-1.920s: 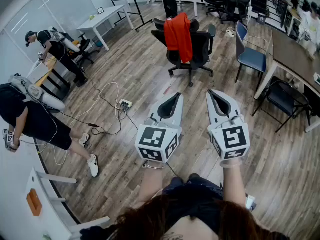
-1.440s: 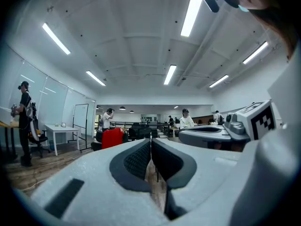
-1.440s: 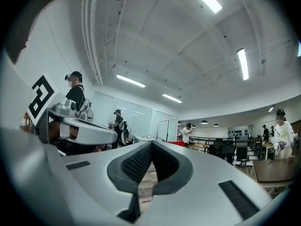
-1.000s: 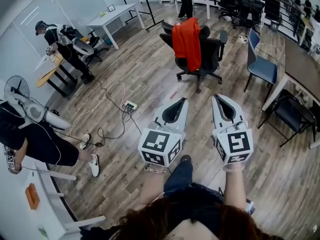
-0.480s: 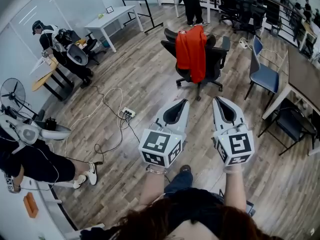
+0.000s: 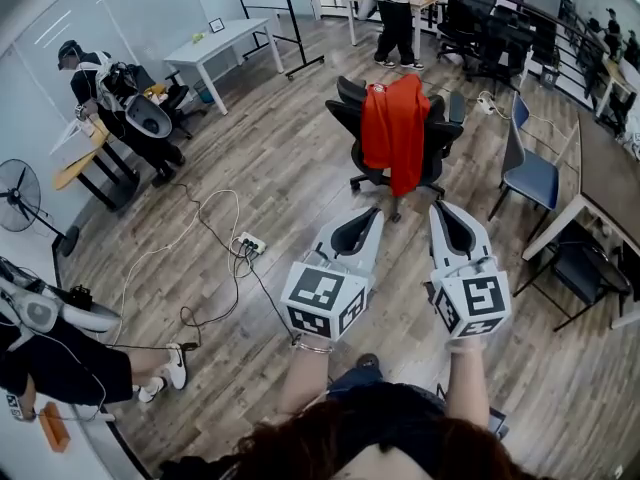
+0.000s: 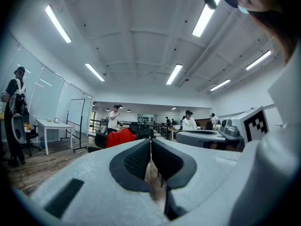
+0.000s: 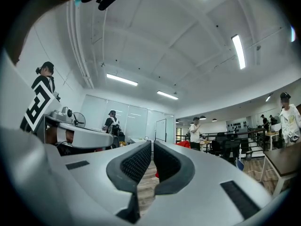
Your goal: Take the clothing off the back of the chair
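**Closing in on the chair across the office floor**

The black chair [image 6: 440, 133] now sits nearer and larger in the head view than moments ago, so the approach is under way but no grasp has begun. The red clothing [image 6: 395, 133] hangs over the top edge of the chair's back, well apart from both grippers. Left gripper [image 6: 367, 215] and right gripper [image 6: 441, 211] are clenched, empty and touching nothing.

The left gripper [image 7: 150, 141] has its jaws pressed together with nothing between them. Beyond its tip, red clothing [image 7: 120, 137] drapes over a dark chair [image 7: 100, 140]. A white table [image 7: 52, 124] stands at left.
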